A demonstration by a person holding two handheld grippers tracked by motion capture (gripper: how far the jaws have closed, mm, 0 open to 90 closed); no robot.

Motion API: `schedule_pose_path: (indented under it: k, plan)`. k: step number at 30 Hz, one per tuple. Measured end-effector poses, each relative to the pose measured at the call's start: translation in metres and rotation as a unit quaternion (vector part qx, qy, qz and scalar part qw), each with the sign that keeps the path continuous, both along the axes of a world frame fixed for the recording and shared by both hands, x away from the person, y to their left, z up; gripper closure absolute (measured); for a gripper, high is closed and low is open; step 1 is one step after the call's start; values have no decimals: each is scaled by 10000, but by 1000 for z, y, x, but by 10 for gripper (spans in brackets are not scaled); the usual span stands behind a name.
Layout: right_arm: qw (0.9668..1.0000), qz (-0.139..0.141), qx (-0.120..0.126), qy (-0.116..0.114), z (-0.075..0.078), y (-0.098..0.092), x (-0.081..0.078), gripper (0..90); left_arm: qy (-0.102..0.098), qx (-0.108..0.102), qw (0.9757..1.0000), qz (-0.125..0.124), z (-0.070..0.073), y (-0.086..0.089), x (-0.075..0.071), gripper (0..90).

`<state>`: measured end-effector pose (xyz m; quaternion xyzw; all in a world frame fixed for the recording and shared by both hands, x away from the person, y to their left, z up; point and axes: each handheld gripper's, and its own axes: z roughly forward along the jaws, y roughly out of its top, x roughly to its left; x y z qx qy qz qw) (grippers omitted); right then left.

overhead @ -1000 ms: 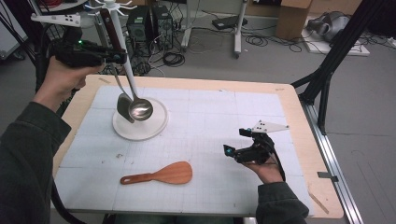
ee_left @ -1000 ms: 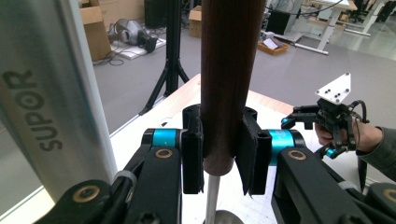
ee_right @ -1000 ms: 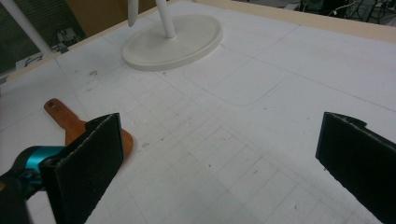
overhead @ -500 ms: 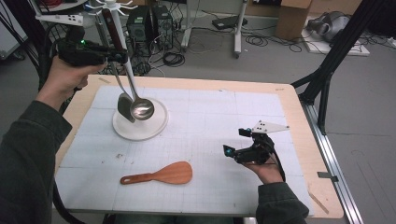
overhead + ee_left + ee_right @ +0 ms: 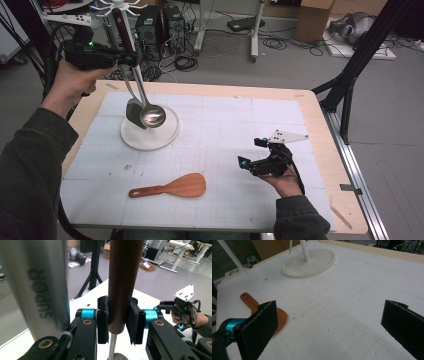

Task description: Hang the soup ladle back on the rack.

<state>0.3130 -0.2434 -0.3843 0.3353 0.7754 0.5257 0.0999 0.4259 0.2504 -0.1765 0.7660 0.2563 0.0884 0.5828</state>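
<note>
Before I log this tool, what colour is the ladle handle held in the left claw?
Dark reddish-brown wood, ladle handle; clearest in the left gripper view.

Overhead view; two close, perhaps level, gripper views

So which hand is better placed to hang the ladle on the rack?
Left. The left gripper is shut on the ladle's wooden handle right beside the rack, while the right gripper rests open, far across the table.

Soft even light, blurred foreground
</note>
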Motion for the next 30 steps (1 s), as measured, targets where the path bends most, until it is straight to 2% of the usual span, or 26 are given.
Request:
schedule_pose_path:
  k: [12,21,30]
  plan:
    - [10000,37,-3,-38,0,2,0,4,139,-210,9995,168,-5,9,-1,721]
    - [10000,56,13,-45,0,2,0,4,82,-196,9995,242,-6,11,-6,713]
    - [10000,63,19,-47,0,3,-1,4,-21,-72,9993,362,-4,18,-14,681]
